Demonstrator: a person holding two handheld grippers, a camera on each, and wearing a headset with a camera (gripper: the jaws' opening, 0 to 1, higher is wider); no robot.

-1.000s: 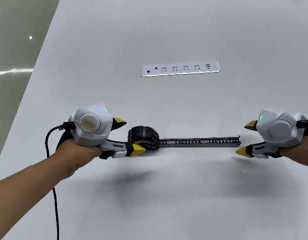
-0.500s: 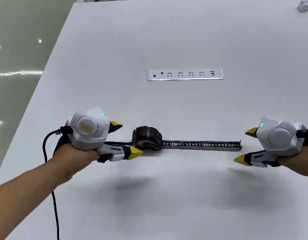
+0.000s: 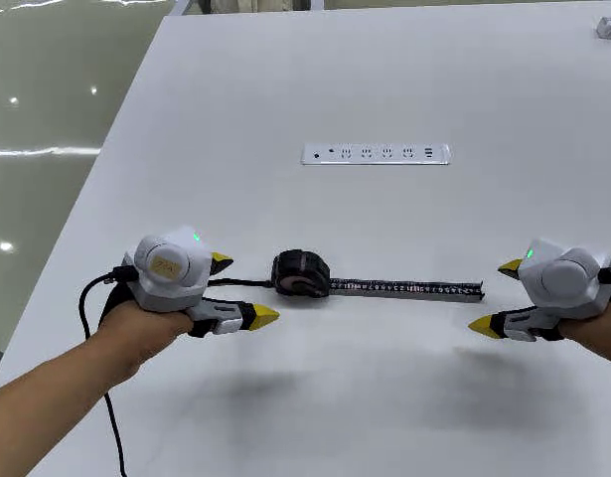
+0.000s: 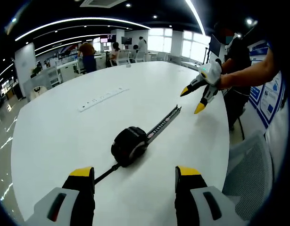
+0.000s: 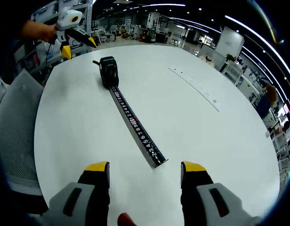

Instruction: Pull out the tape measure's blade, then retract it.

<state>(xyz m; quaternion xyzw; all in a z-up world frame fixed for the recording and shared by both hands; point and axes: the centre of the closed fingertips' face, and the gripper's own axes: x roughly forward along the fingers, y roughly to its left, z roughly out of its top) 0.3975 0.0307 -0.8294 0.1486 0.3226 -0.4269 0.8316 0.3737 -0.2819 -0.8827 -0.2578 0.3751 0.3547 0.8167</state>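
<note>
Jaws apart and empty, left gripper (image 3: 243,287) faces the case (image 3: 301,273), right gripper (image 3: 495,296) the extended blade (image 3: 404,289) tip, seemingly placed for retraction.

The left gripper (image 3: 247,288) is at the near left, gripped by the left hand (image 3: 136,323), with the left forearm (image 3: 47,388) reaching in from the near-left corner. Its jaws are spread and point right. At the near right, the right hand (image 3: 601,333) holds the right gripper (image 3: 494,296) pointing left, jaws likewise spread.
</note>
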